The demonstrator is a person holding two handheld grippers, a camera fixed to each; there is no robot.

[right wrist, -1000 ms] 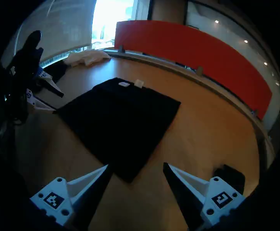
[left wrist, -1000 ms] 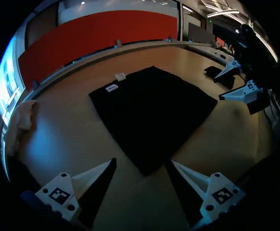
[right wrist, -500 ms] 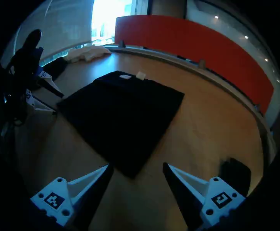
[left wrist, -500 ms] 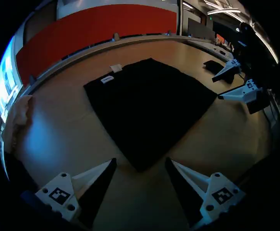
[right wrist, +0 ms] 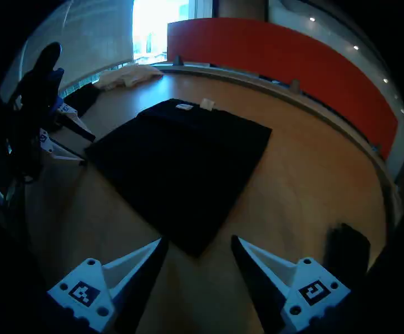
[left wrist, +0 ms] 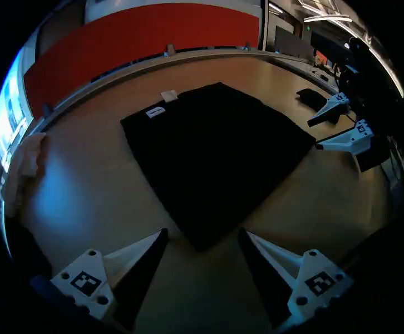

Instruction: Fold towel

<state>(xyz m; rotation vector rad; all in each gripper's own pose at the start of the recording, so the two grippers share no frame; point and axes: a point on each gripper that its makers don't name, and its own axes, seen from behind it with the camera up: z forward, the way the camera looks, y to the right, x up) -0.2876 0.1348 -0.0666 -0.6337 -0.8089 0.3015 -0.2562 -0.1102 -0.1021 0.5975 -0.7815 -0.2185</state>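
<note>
A black towel [left wrist: 216, 153] lies spread flat on the wooden table [left wrist: 90, 183], with white tags at its far corner. In the left gripper view my left gripper [left wrist: 202, 245] stands open just short of the towel's near corner, nothing between its fingers. The right gripper [left wrist: 335, 125] shows farther off at the towel's right corner. In the right gripper view the towel [right wrist: 182, 161] points its near corner at my open right gripper [right wrist: 197, 253]. The left gripper [right wrist: 71, 142] hangs open at the towel's left corner there.
A pale crumpled cloth [left wrist: 26, 164] lies at the table's left edge, also seen as a cloth [right wrist: 127, 77] by the window. A small dark object [right wrist: 346, 250] rests on the table at the right. A red wall panel [left wrist: 141, 42] runs behind the table's far edge.
Both grippers have crept closer to the towel's near corners. The right gripper's fingers have narrowed slightly. The towel has not moved.
</note>
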